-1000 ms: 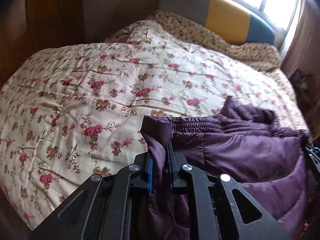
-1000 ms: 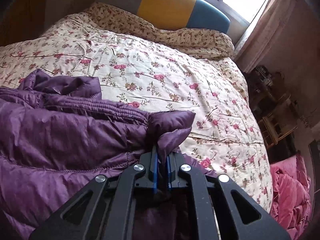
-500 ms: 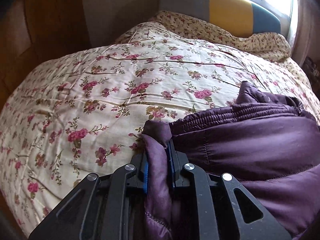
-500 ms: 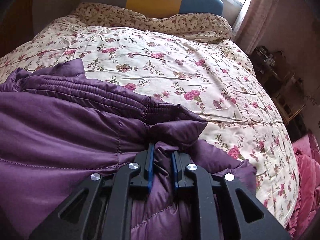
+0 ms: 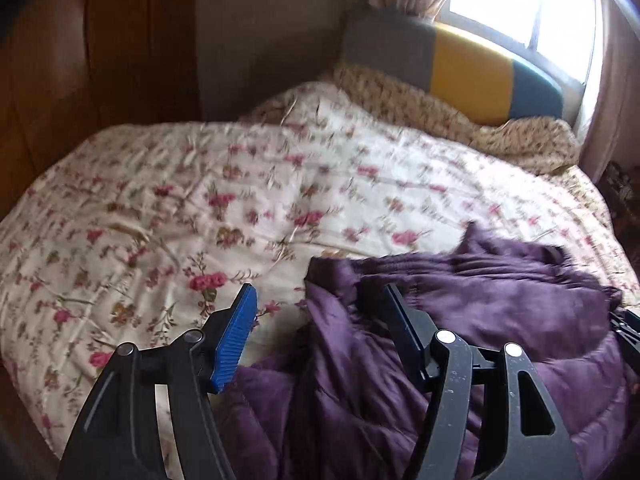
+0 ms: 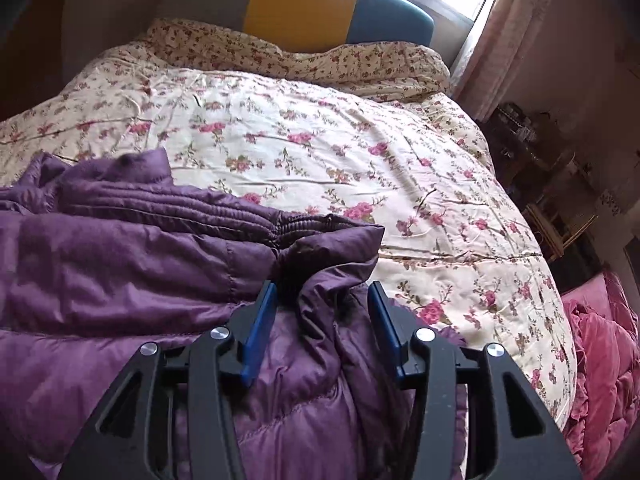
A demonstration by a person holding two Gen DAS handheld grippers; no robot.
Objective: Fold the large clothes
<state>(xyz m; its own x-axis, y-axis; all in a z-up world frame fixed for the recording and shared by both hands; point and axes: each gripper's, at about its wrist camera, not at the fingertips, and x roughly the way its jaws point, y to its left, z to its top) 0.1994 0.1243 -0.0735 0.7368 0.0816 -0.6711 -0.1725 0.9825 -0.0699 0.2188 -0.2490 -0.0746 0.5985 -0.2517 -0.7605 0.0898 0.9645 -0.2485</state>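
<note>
A purple padded jacket [image 5: 500, 312] [image 6: 120, 264] lies bunched on a floral quilt [image 5: 240, 200] [image 6: 320, 152]. My left gripper [image 5: 320, 292] hovers over the jacket's left corner with its jaws opening; the fabric lies between the blue pads without being pressed. My right gripper [image 6: 322, 292] is over the jacket's right corner, its jaws also opening, and a fold of purple cloth sits loose between its pads. The right gripper's black frame [image 5: 626, 328] shows at the right edge of the left wrist view.
A grey, yellow and blue headboard [image 5: 472, 64] [image 6: 320, 4] stands under a bright window, with a small-flowered pillow [image 6: 304, 56] before it. A wooden wardrobe [image 5: 80, 60] is on the left. A pink quilt [image 6: 600, 360] and dark furniture [image 6: 536, 152] lie beyond the bed's right edge.
Both grippers were shut on the jacket's corners; both have now let go, their jaws spread wide. The jacket has settled on the quilt and both views have pulled back a little.
</note>
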